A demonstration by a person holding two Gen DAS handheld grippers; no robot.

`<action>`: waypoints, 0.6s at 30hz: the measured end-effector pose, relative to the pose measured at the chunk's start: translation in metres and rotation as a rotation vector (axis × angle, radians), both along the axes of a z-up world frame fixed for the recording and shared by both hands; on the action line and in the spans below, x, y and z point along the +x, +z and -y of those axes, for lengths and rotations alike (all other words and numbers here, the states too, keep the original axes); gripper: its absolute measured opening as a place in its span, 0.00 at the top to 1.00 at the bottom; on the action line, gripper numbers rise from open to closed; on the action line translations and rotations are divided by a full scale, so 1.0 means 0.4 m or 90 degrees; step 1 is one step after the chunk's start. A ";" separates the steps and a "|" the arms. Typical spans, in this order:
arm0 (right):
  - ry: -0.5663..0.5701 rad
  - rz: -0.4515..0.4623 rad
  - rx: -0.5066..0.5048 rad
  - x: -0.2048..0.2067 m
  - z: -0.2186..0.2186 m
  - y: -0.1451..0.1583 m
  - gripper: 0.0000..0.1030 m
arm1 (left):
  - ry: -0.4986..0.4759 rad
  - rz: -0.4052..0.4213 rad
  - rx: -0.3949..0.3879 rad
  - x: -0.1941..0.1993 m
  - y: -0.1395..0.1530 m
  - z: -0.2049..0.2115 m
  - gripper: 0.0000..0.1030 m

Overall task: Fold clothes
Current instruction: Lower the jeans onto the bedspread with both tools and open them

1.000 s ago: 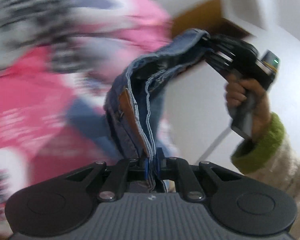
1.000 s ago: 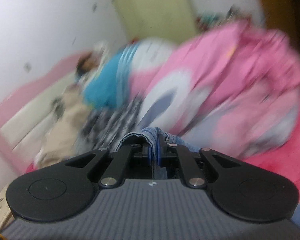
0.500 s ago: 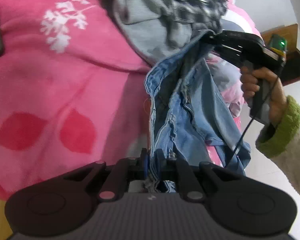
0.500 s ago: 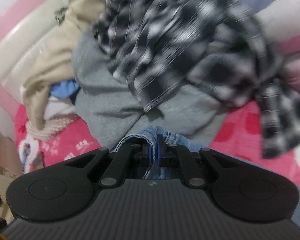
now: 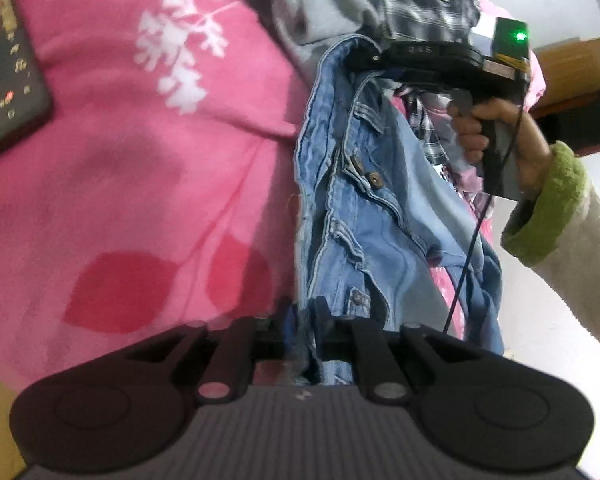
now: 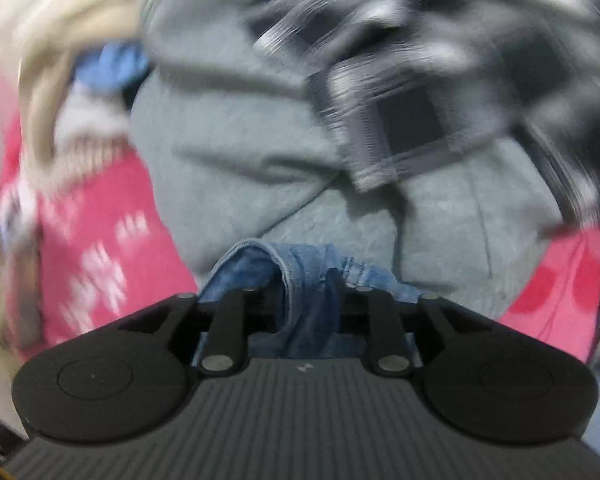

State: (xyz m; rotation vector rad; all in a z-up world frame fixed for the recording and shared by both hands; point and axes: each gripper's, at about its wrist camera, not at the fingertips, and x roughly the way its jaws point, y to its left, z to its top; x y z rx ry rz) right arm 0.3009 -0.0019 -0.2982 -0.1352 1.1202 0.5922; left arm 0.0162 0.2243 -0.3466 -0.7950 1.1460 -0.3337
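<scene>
A pair of blue jeans [image 5: 364, 216] hangs stretched between my two grippers above a pink bed cover [image 5: 140, 168]. My left gripper [image 5: 302, 312] is shut on one end of the waistband. My right gripper [image 5: 364, 56] shows at the upper right of the left wrist view, shut on the other end. In the right wrist view my right gripper [image 6: 310, 296] pinches a fold of the jeans [image 6: 308, 272]; that view is blurred by motion.
A grey garment [image 6: 260, 152] and a black-and-white plaid shirt [image 6: 440, 80] lie piled on the bed beyond the jeans. A beige garment [image 6: 48, 52] lies at the far left. A dark flat object [image 5: 4, 72] rests on the cover's left edge.
Both grippers have swung down from facing the room toward the bed, carrying the jeans. The waistband is now spread lower and closer over the pink cover.
</scene>
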 end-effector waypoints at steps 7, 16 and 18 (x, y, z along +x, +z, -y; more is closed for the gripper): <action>0.109 0.144 -0.003 -0.071 -0.004 0.136 0.25 | 0.046 0.048 0.080 -0.026 0.079 -0.043 0.64; 0.187 0.119 0.050 -0.179 0.036 0.129 0.54 | 0.060 0.067 0.039 0.013 0.116 0.143 0.69; 0.221 0.118 0.036 -0.186 0.032 0.110 0.59 | 0.086 0.055 0.027 0.028 0.096 0.186 0.69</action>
